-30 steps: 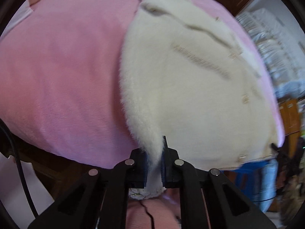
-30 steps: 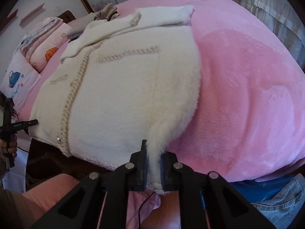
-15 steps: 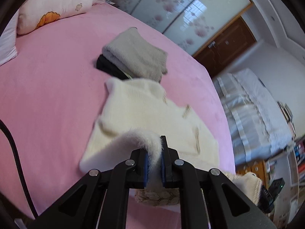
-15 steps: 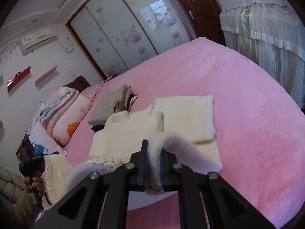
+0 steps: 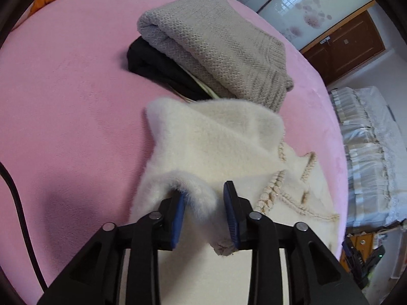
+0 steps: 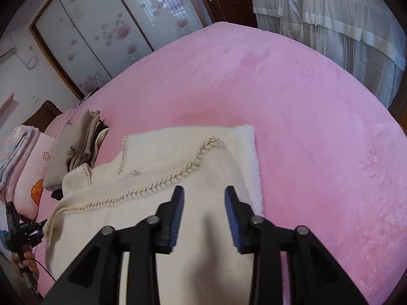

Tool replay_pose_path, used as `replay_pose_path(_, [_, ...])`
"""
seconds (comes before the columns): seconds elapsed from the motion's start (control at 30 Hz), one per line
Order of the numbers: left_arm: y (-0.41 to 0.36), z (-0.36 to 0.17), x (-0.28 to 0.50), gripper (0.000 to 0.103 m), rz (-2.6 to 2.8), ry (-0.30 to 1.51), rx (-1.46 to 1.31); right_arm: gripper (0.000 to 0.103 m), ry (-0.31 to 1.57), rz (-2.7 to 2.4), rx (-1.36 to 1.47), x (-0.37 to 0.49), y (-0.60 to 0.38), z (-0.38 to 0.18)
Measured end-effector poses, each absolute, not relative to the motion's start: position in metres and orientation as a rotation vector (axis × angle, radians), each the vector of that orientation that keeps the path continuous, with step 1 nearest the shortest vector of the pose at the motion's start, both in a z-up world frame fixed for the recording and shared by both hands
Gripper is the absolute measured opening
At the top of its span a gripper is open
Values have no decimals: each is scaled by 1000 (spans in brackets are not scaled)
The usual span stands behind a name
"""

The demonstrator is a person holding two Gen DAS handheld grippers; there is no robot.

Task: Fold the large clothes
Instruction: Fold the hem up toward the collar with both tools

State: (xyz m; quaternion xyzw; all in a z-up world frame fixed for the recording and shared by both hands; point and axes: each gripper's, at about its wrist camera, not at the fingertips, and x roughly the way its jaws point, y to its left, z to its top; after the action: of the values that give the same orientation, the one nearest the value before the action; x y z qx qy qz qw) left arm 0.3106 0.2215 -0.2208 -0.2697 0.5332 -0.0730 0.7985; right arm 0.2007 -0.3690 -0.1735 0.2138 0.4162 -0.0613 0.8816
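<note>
A: Both sets of jaws have just been opening. The left gripper has a fluffy hem corner loose between spread jaws; nothing sits in the right gripper.

B: So the white cardigan lies doubled on the pink bed?

A: Yes, beside the grey sweater. Next probably a cross fold, needing fresh grips.

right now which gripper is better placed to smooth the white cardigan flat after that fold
Right, probably. The right gripper has just opened and hangs empty over the folded white cardigan. The left gripper has also just opened, but a fluffy fold of the hem sits loose between its pads, so it must back away first.
</note>
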Motion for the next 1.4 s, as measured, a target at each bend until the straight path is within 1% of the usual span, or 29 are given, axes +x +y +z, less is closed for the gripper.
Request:
replay_pose_path(0.03, [222,-219,312,38,-180,1150,-583,62,849,-139,400,199,-368,-169])
replay_pose_path(0.07, [223,-218,314,45,-205,1157,-584,66,842,-152,349,199,-367,-167])
replay_pose_path(0.13, [223,-213,317,47,-235,1164,-582,67,863,-156,260,206,-363,-169])
replay_pose_path(0.2, [224,-202,318,59,-240,1149,-558,67,896,-154,189,213,-359,-173])
replay_pose_path(0.27, [226,-185,312,64,-260,1089,-540,67,913,-141,157,221,-355,-177])
replay_pose_path(0.3, [227,-176,313,70,-269,1058,-518,67,918,-130,148,225,-352,-179])
replay_pose_path(0.37, [228,-163,310,76,-279,1012,-455,67,926,-122,133,233,-348,-184])
replay_pose_path(0.47, [220,-160,315,76,-268,982,-269,67,951,-120,151,247,-347,-194])
replay_pose_path(0.7, [200,-201,323,76,-326,1018,56,67,984,-89,182,265,-352,-211])
replay_pose_path(0.83, [191,-217,337,75,-340,1030,92,66,1004,-71,194,273,-356,-216])
replay_pose_path(0.87, [187,-220,339,71,-347,1028,100,66,1004,-67,194,275,-356,-217])
replay_pose_path(0.9, [181,-222,341,56,-365,1022,116,65,1006,-64,188,278,-356,-218])
replay_pose_path(0.93, [176,-225,342,46,-380,1023,133,60,1015,-60,181,282,-356,-220])
replay_pose_path(0.97, [169,-228,343,29,-392,1029,153,58,1031,-52,177,284,-356,-223])
replay_pose_path(1.0, [163,-231,342,20,-386,1017,192,52,1045,-54,165,286,-355,-226])
replay_pose_path(1.03, [158,-232,340,11,-387,1003,222,42,1057,-49,157,287,-353,-229])
replay_pose_path(1.07, [154,-233,337,10,-370,978,256,37,1059,-42,152,286,-352,-231])
replay_pose_path(1.13, [150,-233,330,8,-324,957,288,16,1053,-52,132,281,-350,-231])
replay_pose_path(1.23, [155,-222,322,7,-250,942,234,11,1015,-86,89,270,-344,-222])
replay_pose_path(1.33, [161,-196,317,6,-207,919,172,8,953,-106,99,261,-344,-195])
replay_pose_path(1.4, [161,-173,317,6,-182,902,141,7,906,-114,154,258,-353,-172])
